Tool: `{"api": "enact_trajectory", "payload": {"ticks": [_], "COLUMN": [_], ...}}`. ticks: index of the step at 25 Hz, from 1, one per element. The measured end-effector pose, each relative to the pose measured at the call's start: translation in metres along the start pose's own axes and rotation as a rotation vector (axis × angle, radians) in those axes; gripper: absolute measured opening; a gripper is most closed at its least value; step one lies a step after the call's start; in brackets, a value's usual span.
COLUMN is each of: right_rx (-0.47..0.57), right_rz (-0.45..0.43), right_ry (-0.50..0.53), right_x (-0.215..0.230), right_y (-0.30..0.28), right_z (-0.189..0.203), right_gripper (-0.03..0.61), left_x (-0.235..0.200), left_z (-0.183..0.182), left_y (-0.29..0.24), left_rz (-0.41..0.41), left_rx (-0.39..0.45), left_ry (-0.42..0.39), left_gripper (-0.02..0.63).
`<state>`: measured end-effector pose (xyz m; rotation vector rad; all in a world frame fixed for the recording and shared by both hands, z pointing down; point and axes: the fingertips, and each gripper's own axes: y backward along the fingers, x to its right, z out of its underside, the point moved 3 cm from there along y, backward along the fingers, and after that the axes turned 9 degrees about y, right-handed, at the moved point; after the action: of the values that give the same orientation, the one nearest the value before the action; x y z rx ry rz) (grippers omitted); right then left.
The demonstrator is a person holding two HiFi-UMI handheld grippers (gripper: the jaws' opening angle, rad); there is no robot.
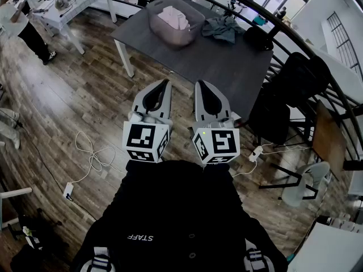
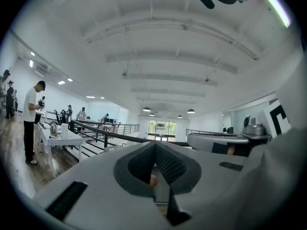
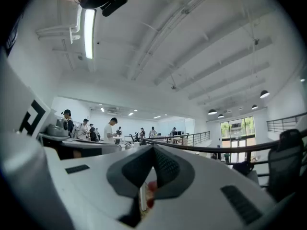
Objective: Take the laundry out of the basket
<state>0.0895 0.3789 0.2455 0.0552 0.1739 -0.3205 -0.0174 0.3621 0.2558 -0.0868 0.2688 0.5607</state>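
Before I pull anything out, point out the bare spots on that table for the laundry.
Widest bare patch: the near half of the grey table, between the front edge and the basket and green cloth. A narrow strip runs left of the basket. Crowded: the far side, where basket, cloth and a black item sit in a row.

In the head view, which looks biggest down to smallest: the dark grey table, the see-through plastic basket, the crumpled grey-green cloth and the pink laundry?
1. dark grey table
2. see-through plastic basket
3. crumpled grey-green cloth and pink laundry in the basket: too alike to rank.
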Motion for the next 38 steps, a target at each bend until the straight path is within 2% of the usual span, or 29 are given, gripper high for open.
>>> {"api": "enact_trajectory", "payload": {"ticks": [7,13,22,30,38], "right_rx": [0.005,-0.013,-0.053,-0.086,-0.116], "right_rz": [0.001,-0.009,-0.01,-0.027,-0.005], "right_ry": [-0.008,-0.008,0.008,0.018,0.005], "right_x": [-0.005,-0.016,-0.046,-0.077,-0.064], "right_y": [-0.009,-0.017,-0.028,-0.036,-0.05], "right_z": [0.005,0.015,0.023,0.038,0.05], "right_gripper": [0.012,0.012,0.012,0.012,0.012], "left_x": [-0.011,-0.029,-0.052,-0.08,-0.095], "left_z": [0.001,0.007,0.011,0.029,0.027], "left_y": [-0.003,0.0,0.018,0.031,0.02], "left_rz": [0.004,-0.002,-0.005,-0.017,-0.034], "left_rx": [0.0,-0.004,-0.022,-0.055,-0.051], "left_ry": [-0.001,0.03,0.03,0.061,0.074], "left_gripper": [0.0,0.0,0.0,0.0,0.0]}}
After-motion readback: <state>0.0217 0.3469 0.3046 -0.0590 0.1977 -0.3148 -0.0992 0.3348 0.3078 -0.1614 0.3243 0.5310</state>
